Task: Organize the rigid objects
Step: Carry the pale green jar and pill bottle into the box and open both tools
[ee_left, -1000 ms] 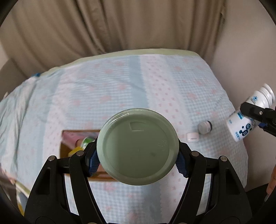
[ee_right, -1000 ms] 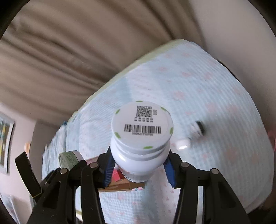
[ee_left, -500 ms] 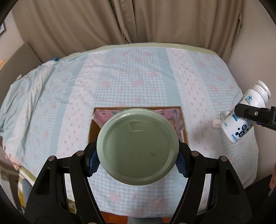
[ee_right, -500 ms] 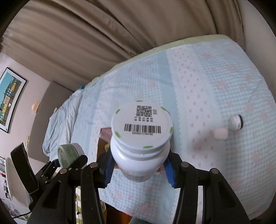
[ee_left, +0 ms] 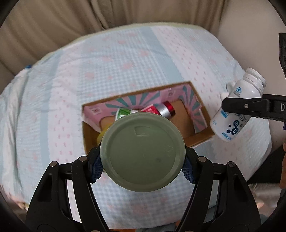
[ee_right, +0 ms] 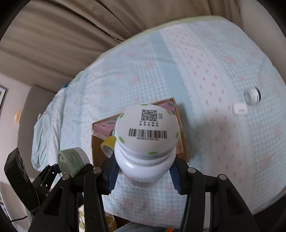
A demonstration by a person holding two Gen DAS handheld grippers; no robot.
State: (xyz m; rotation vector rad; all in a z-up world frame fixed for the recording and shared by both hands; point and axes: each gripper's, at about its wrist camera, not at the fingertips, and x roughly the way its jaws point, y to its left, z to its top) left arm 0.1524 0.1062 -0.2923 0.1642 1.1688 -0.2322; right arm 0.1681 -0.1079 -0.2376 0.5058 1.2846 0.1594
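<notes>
My left gripper [ee_left: 142, 167] is shut on a round green-lidded jar [ee_left: 142, 151], held above the near edge of an open cardboard box [ee_left: 202, 135]. The jar also shows in the right wrist view [ee_right: 72, 159]. The box holds a red and silver can [ee_left: 162, 109], a green can [ee_left: 123, 113] and a yellow tape roll [ee_right: 108, 145]. My right gripper [ee_right: 143, 180] is shut on a white bottle [ee_right: 146, 137] with a barcode on its base, held right of the box; it shows in the left wrist view [ee_left: 236, 107].
The box sits on a table with a blue and pink checked cloth [ee_left: 125, 58]. A small white rectangular piece [ee_right: 239, 108] and a small round white object [ee_right: 252, 95] lie on the cloth at right. Beige curtains [ee_left: 89, 16] hang behind.
Both grippers moved closer to the box with their loads. The box now looks larger and its contents show. Both grips are unchanged.
</notes>
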